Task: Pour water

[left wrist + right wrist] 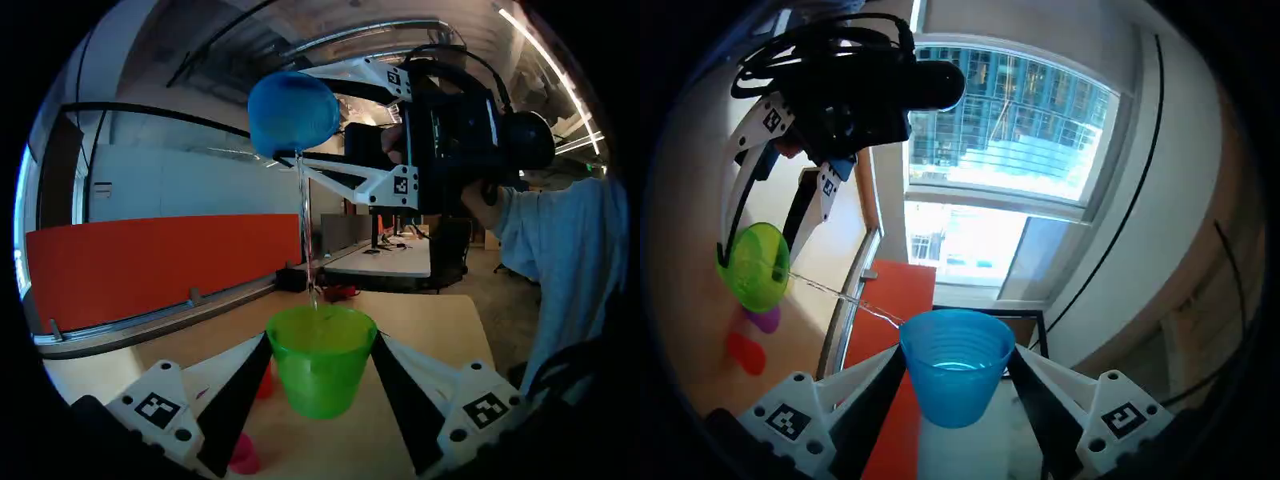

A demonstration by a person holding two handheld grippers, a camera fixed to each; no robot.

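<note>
Jaws grip green cup [320,372] under blue cup [292,112], pink cup [245,456] beside.

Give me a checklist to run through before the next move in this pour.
1. Left gripper clamped on green cup: ok, both fingers press its sides.
2. Right gripper clamped on blue cup: ok.
3. Water stream landing inside green cup: ok.
4. Tilt of green cup: ok, upright.
5. Fill level in green cup: cannot tell.
</note>
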